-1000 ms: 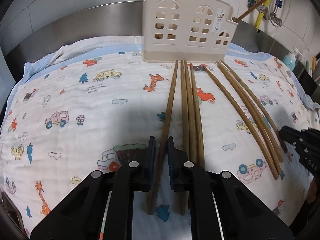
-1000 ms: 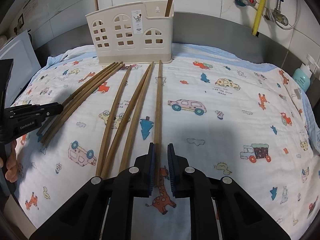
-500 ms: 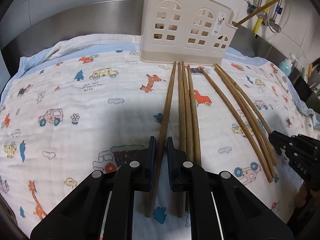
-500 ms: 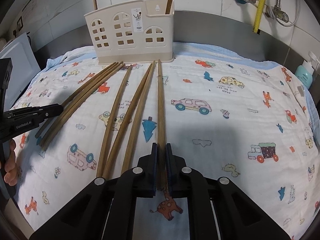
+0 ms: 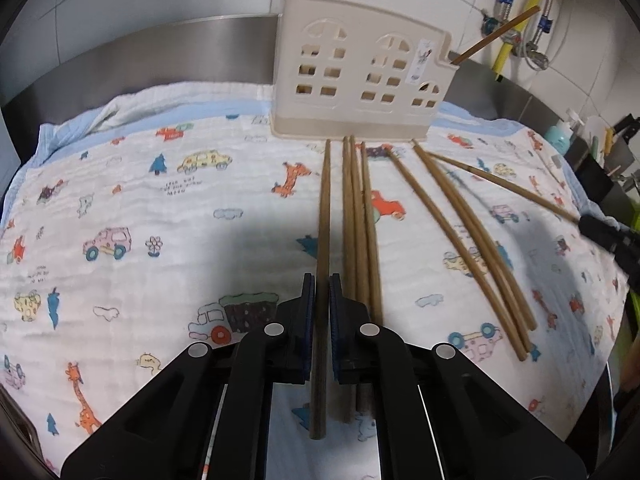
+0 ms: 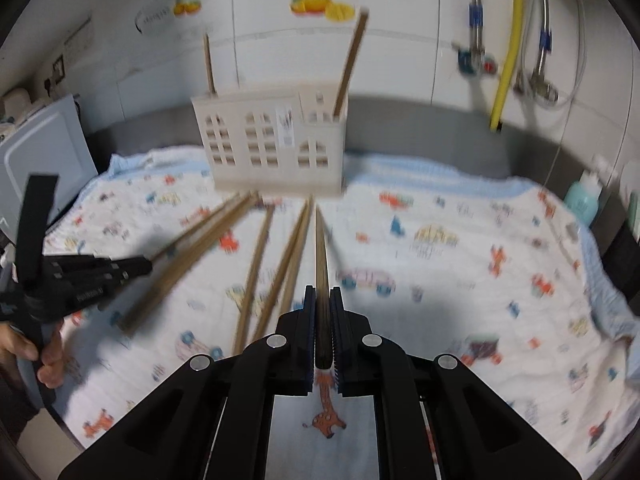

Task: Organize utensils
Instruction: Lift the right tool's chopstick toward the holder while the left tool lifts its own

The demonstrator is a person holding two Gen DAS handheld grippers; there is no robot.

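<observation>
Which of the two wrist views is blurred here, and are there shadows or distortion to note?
Right wrist view: motion-blurred throughout; holder and cloth smeared, only the right hand-held gripper and its chopstick stay fairly crisp. Left wrist view: sharp, with a dark shadow on the cloth ahead of the left hand-held gripper. Both show fisheye bending and dark corners.

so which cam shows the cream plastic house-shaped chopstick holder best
The left wrist view: the cream plastic house-shaped holder is sharp and close, its window cutouts and label clear, though its top left is cropped. The right wrist view shows the whole holder, but smaller and motion-blurred.
</observation>
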